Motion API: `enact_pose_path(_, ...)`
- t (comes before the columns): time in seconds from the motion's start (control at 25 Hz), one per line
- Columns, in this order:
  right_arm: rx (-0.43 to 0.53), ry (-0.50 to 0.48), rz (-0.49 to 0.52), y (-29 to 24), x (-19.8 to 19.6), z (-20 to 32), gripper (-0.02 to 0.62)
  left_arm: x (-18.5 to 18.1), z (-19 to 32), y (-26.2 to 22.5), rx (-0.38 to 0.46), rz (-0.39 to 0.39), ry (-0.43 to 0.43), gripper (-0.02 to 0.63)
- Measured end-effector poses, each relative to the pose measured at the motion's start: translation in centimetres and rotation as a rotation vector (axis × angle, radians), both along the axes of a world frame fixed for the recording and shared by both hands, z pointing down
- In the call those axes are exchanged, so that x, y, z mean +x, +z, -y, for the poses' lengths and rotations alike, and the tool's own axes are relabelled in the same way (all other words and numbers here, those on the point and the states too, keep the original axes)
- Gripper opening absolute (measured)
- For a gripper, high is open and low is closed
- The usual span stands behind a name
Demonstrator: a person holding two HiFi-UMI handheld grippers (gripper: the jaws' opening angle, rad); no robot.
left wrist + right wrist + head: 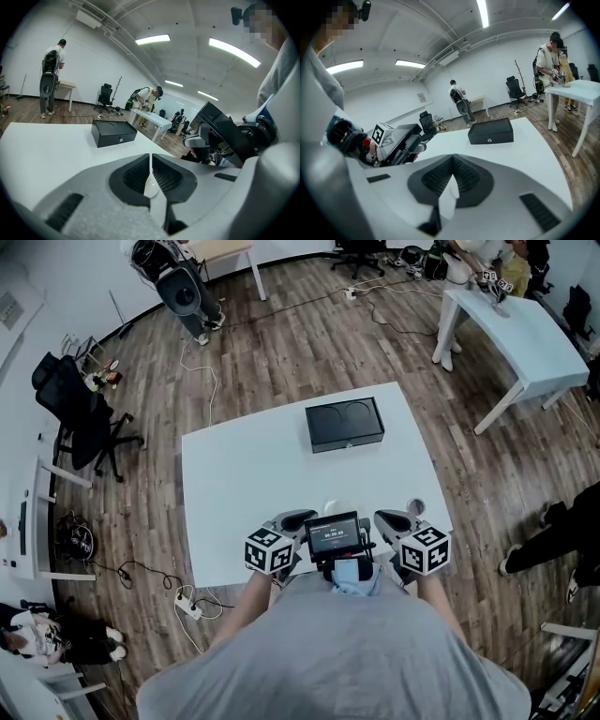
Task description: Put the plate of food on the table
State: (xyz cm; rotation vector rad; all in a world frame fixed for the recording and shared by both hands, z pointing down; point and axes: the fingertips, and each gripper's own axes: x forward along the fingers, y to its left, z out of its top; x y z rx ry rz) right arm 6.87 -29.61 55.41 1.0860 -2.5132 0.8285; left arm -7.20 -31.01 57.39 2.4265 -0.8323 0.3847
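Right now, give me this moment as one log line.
left gripper: shut, empty | right gripper: shut, empty | black box on table | plate not in view

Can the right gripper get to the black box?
Probably yes: the white table between the right gripper and the black box looks free of obstacles, though its jaws are shut.

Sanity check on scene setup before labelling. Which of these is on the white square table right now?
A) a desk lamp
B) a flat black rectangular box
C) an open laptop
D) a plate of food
B: the flat black rectangular box lies on the far half of the white square table, and no plate, laptop or lamp shows on it in any view.
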Motion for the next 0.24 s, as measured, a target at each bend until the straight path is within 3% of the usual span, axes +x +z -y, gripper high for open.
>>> enact_pose_path(0.24,-0.003,0.001,0.005,0.04,-0.41,-0.09,0.029,-0.35,-0.2,0.08,-0.006,-0.009,0.0,0.029)
